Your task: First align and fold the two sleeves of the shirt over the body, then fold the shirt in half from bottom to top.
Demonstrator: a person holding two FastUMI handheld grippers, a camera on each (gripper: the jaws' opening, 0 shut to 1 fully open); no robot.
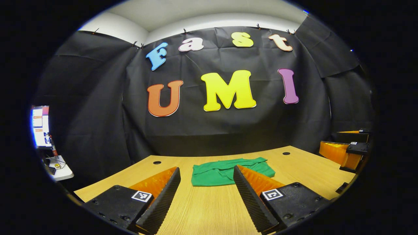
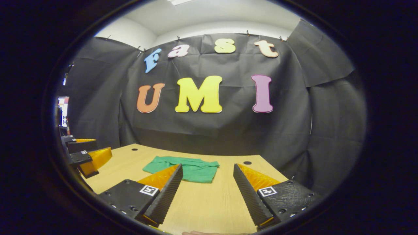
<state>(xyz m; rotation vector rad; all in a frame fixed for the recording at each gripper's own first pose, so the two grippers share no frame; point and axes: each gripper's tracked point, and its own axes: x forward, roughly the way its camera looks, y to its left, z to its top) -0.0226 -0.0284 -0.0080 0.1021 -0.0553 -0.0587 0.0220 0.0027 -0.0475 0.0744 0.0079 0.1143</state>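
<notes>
A green shirt [image 1: 225,171] lies folded into a small flat bundle on the far middle of the wooden table [image 1: 212,209]. My left gripper [image 1: 206,169] hovers open above the near part of the table, its fingers apart and holding nothing, well short of the shirt. In the right gripper view the same green shirt [image 2: 187,169] lies ahead and to the left. My right gripper [image 2: 208,167] is open too, empty, above the table [image 2: 209,202]. The right gripper [image 1: 346,153] shows at the right edge of the left gripper view, and the left gripper [image 2: 86,156] at the left edge of the right gripper view.
Two round cable holes [image 1: 156,162] [image 1: 286,153] mark the table's far corners. A lit monitor [image 1: 40,125] and a small white stand [image 1: 60,168] sit off the table's left side. The black cloth wall closes the back. A fingertip shows at the bottom edge [image 2: 196,233].
</notes>
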